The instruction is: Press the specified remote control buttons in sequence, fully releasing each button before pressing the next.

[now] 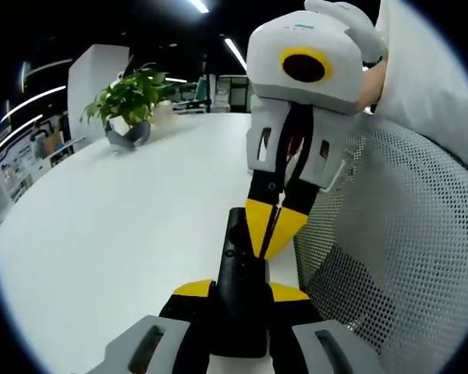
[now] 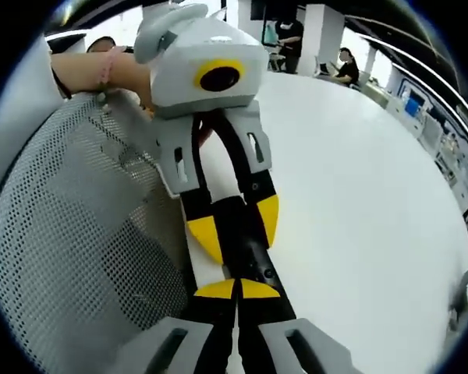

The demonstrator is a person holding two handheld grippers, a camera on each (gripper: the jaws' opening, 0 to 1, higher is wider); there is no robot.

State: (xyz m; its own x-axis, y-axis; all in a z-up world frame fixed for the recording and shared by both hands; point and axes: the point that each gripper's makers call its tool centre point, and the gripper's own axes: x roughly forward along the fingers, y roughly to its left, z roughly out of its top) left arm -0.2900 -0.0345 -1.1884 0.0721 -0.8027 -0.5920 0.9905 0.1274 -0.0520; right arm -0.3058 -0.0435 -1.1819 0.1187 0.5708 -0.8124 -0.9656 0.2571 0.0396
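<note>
At the bottom centre of the left gripper view we see a black remote control (image 1: 240,300) between the yellow-tipped black jaws of the left gripper (image 1: 242,294), while the right gripper (image 1: 274,234) descending from the top has a pale grey body, a yellow ring around a dark lens and yellow tips. We note the white table (image 1: 125,234), a green potted plant (image 1: 129,105) in a grey pot at upper left, and a grey mesh chair back (image 1: 398,249) dotted with small holes on the right.

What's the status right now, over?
Left gripper shut on remote. Right gripper shut, fingertips on the remote's buttons. Mesh chair back close beside; white table underneath.
</note>
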